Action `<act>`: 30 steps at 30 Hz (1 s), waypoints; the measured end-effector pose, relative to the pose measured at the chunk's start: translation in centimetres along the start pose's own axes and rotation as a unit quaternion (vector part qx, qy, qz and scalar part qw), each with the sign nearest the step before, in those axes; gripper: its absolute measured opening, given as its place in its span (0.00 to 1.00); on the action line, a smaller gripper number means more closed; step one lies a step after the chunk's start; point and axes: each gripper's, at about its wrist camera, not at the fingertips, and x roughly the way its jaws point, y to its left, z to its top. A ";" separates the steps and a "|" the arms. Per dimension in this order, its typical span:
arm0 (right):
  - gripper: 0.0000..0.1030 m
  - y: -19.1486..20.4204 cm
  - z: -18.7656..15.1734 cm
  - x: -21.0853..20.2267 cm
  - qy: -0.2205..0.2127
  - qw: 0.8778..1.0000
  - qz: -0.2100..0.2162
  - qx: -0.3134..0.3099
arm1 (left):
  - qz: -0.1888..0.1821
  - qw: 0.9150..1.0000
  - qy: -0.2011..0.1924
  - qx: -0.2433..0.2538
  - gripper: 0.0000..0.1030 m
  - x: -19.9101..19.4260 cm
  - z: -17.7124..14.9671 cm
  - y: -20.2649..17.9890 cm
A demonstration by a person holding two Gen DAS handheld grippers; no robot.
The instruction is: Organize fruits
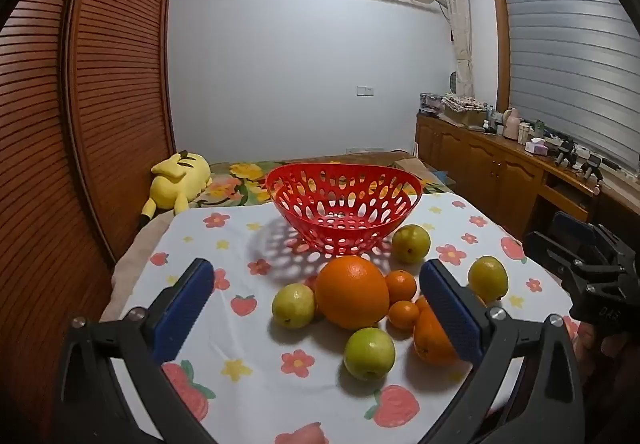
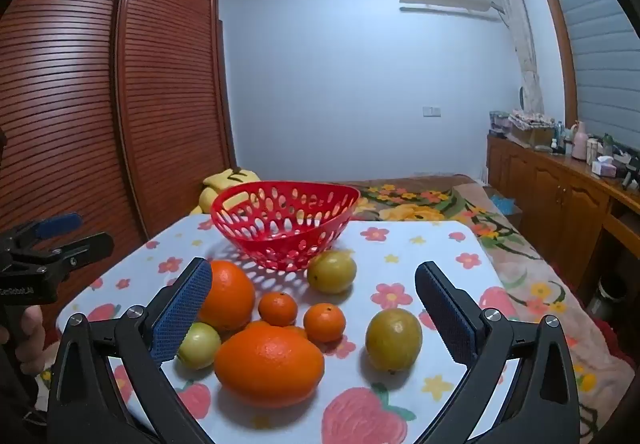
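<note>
An empty red perforated basket (image 1: 344, 204) (image 2: 280, 228) stands at the back of the table. In front of it lie two big oranges (image 1: 352, 290) (image 2: 269, 364), small tangerines (image 1: 401, 286) (image 2: 324, 322) and several green-yellow fruits (image 1: 370, 353) (image 2: 394, 339). My left gripper (image 1: 316, 304) is open and empty, hovering over the near fruits. My right gripper (image 2: 314, 308) is open and empty, above the fruit pile. The right gripper also shows at the right edge of the left wrist view (image 1: 576, 244); the left gripper shows at the left edge of the right wrist view (image 2: 56, 232).
The table carries a white cloth with strawberry and flower prints (image 1: 240, 324) (image 2: 420, 252). A yellow plush toy (image 1: 178, 180) lies on the bed behind. A slatted wooden wardrobe (image 1: 80, 104) stands left; a cluttered wooden sideboard (image 1: 500, 160) stands right.
</note>
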 end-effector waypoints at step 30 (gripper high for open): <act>1.00 0.1 -0.1 -0.5 -0.001 1.000 -0.003 0.007 | 0.005 1.000 -0.006 0.000 1.00 -1.1 0.0 0.0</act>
